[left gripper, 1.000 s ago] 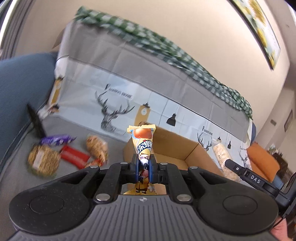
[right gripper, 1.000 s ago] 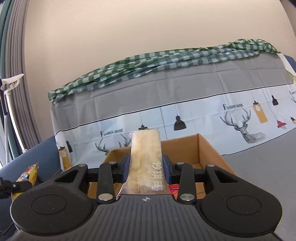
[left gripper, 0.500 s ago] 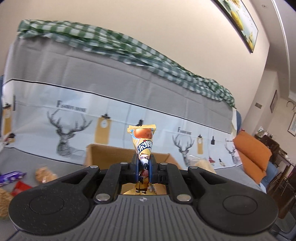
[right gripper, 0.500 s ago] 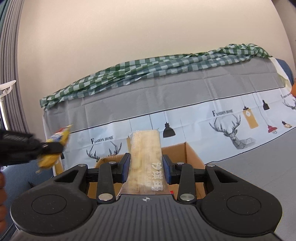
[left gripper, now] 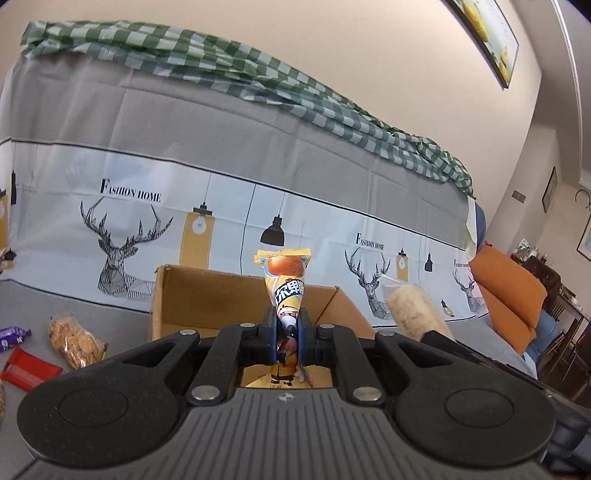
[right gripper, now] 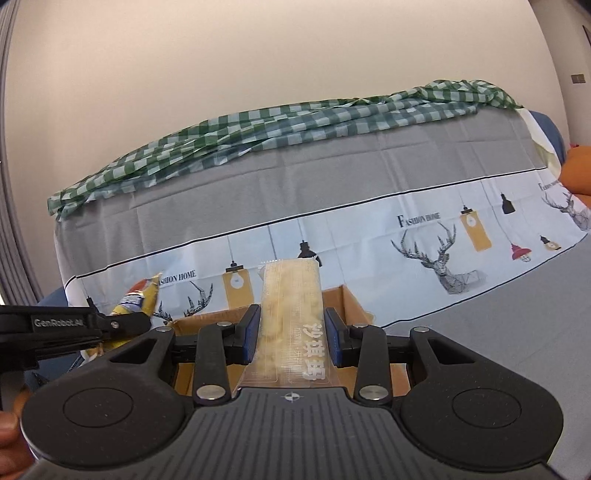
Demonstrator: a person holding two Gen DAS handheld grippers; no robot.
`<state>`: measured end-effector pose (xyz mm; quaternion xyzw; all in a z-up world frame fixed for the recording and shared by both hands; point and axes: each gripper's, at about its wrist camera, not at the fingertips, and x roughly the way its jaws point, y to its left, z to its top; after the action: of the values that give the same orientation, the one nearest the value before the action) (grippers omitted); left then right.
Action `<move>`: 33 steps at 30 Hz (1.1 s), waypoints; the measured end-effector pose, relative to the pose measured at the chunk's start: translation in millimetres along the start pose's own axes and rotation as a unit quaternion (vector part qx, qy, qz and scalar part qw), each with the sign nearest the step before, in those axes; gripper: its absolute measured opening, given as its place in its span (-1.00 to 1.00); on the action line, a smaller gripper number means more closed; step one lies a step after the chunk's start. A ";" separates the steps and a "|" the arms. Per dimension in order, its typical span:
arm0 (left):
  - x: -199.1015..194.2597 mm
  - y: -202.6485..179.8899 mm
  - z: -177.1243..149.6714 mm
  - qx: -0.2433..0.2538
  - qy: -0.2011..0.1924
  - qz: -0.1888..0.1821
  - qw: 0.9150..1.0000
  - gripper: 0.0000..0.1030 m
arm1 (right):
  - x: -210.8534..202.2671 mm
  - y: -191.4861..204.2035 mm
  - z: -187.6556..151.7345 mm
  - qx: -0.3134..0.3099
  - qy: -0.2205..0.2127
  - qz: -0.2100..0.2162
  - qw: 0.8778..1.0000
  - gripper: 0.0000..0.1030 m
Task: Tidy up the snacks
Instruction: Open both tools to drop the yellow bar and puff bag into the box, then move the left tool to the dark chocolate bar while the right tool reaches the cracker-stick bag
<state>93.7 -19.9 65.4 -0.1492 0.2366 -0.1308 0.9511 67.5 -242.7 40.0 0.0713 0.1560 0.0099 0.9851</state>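
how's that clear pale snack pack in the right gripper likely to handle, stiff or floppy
Probably fairly stiff: the clear pale snack pack stands straight up out of the right gripper without drooping. It looks light, a thin film wrapper round a pale airy bar. The glossy film may be slippery, and the crumbly-looking contents could crack if squeezed hard.

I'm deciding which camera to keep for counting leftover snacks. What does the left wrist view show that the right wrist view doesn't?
Only the left wrist view shows the loose snacks lying left of the box: a purple packet, a red packet and a clear bag of golden pieces; also a framed picture on the wall. Only the right wrist view shows the left gripper's side with its lettering. Both show the cardboard box, the yellow snack packet clamped in the left gripper, and the pale clear-wrapped bar gripped by the right gripper.
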 end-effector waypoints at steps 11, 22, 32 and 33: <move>-0.5 5.5 -1.5 -0.007 0.012 -0.004 1.000 -0.80 | 6.9 19.8 -0.7 -0.033 0.007 0.002 0.999 -0.45; 5.2 6.4 -2.6 -0.023 0.026 -0.014 0.999 -0.67 | 2.6 16.5 4.1 -0.029 0.010 -0.016 0.999 -0.04; -8.1 36.2 4.4 -0.021 0.011 0.058 0.998 -0.67 | 1.9 35.6 5.1 -0.039 0.016 -0.005 0.999 0.05; -10.6 44.2 6.4 -0.026 0.010 0.066 0.997 -0.67 | 0.1 39.0 5.1 -0.039 0.012 0.001 0.999 0.05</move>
<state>95.7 25.6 59.8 -0.1567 0.2589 -0.0628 0.9510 69.3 -204.8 50.4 0.0333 0.1668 0.0177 0.9853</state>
